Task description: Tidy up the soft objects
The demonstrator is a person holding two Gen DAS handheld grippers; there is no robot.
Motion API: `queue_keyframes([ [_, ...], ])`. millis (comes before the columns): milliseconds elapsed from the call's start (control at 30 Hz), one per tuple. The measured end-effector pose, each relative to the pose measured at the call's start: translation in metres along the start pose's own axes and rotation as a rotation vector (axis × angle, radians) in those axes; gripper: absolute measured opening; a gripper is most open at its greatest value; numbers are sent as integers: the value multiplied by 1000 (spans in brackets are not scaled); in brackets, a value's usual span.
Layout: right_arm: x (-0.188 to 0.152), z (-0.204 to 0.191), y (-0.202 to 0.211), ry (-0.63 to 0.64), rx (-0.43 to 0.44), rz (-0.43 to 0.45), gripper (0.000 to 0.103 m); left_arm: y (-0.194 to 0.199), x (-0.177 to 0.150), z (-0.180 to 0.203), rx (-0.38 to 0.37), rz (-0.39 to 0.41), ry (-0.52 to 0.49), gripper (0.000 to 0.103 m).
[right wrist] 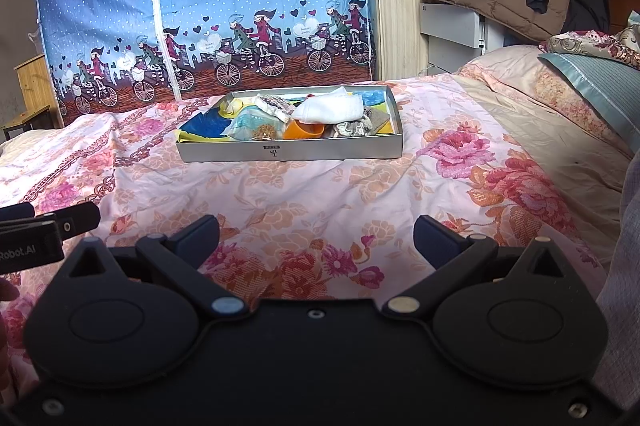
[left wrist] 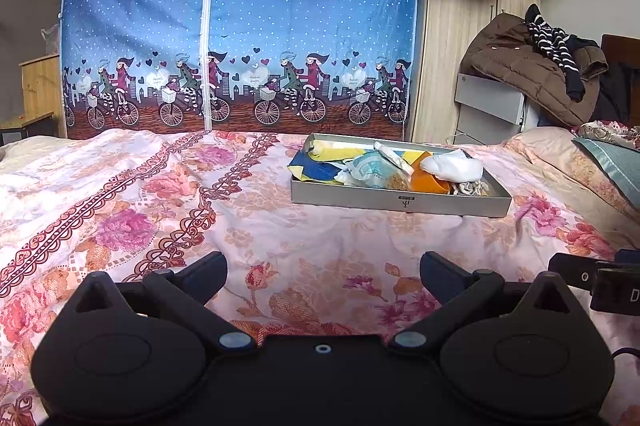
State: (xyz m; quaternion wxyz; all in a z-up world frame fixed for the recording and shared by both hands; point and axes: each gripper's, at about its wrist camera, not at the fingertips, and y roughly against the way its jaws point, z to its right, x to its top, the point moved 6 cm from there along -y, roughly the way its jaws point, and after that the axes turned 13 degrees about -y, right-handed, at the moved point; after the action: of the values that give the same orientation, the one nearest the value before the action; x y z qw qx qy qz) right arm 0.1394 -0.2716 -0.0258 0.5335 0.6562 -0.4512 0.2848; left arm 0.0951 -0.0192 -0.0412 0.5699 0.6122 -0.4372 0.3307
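The grey tray (right wrist: 224, 151) sits on the floral bedspread (left wrist: 328, 238), heaped with soft things; a white cloth (right wrist: 330, 110) tops them, half burying an orange piece (right wrist: 304, 131); lower items blur together; left claw (left wrist: 323, 276) and right claw (right wrist: 316, 240) both gape, holding nothing, short of the tray.

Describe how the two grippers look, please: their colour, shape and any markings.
Both the left gripper and the right gripper are matte black plastic, with two rounded lobes, scissor-like links and dark blue fingers. The joints carry round pins, bluish or cream. White "Robot.AI" lettering marks the left gripper's side in the right wrist view.
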Motion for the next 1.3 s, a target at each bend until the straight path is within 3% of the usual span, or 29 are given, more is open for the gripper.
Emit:
queue_keyframes([
  [433,-1,-1,-1,0,-3,-3,103,1,1,4,4,-31,-49,102],
  [733,-1,-1,-2,0,-5,-6,103,-1,1,9,-49,-51,-36,102],
  [1300,-1,-1,-3,0,-6,-8,103,-1,1,11,-50,-52,-42,102],
])
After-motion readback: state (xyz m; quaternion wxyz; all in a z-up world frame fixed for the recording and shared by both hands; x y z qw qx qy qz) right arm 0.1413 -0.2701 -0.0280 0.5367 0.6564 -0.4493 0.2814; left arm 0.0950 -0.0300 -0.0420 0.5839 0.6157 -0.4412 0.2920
